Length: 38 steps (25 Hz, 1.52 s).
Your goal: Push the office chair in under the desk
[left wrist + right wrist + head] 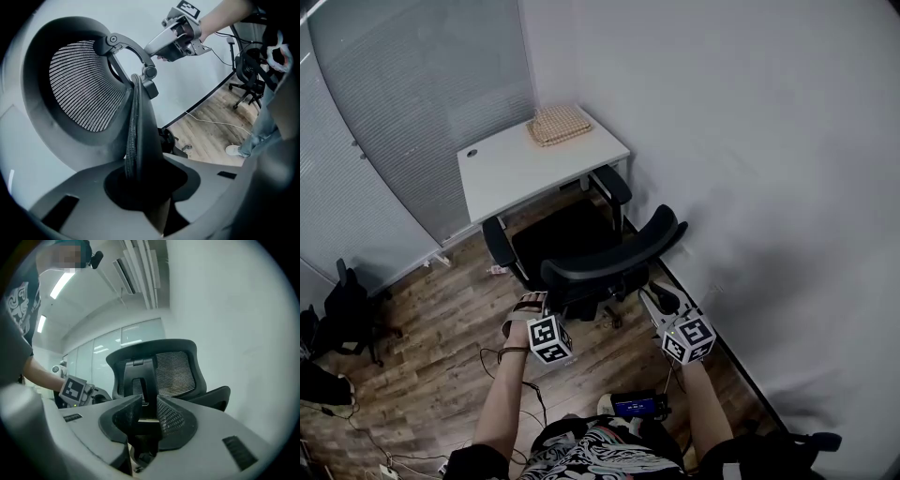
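You'll find no readable text: the left marker cube (549, 338) and right marker cube (688, 337) show only black-and-white square patterns.

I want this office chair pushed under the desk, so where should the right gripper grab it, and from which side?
Grip the backrest on its top rim, right half, coming from behind. The seat faces the desk, the rim looks thin enough to straddle, and the left gripper clamps the left edge, so a matching grip should push straight.

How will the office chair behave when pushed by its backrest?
The chair likely glides easily on the smooth wood floor. Gripped at one side by the left claw, it may swivel. The mesh backrest will probably flex slightly.
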Available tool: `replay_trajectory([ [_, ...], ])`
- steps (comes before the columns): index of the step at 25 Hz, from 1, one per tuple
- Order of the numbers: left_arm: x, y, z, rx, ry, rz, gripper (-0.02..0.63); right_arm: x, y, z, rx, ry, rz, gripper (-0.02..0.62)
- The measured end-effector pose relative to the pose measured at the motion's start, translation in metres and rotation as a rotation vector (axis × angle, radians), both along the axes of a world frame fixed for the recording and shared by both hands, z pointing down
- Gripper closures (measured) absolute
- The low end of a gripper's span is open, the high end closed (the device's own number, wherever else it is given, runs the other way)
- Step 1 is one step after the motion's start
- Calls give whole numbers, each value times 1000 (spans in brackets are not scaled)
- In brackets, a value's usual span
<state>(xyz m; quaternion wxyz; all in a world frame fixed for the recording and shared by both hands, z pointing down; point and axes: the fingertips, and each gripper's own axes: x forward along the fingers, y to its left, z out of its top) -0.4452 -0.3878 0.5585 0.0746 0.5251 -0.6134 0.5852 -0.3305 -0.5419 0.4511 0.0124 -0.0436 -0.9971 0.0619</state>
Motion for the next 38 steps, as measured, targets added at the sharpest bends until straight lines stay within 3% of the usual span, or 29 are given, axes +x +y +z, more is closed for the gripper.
replay_trajectory([
  [6, 2, 1, 3, -9, -1, -15, 477, 26, 18, -2, 41, 31, 59, 564],
  [11, 3, 11, -5, 40, 12, -49, 446, 38, 48, -9, 123, 53, 29, 569],
  [21, 10, 37, -34, 156, -30, -64, 410, 62, 66, -13, 120, 41, 127, 569],
  [24, 17, 50, -50, 225, -52, -78, 415, 69, 68, -17, 136, 36, 160, 569],
  [25, 20, 56, -55, 252, -53, -85, 458, 71, 70, -17, 141, 39, 169, 569],
  [27, 31, 69, -64, 305, -51, -86, 466, 76, 77, -19, 142, 45, 178, 569],
  [31, 61, 89, -94, 481, -61, -65, 534, 87, 97, -24, 145, 40, 175, 569],
  [33, 74, 101, -109, 591, 12, -94, 570, 93, 110, -29, 140, 25, 174, 569],
  [37, 104, 136, -135, 882, 430, -215, 583, 110, 143, -39, 94, -9, 169, 571],
  [38, 109, 147, -141, 933, 500, -244, 583, 115, 152, -40, 92, -7, 166, 571],
])
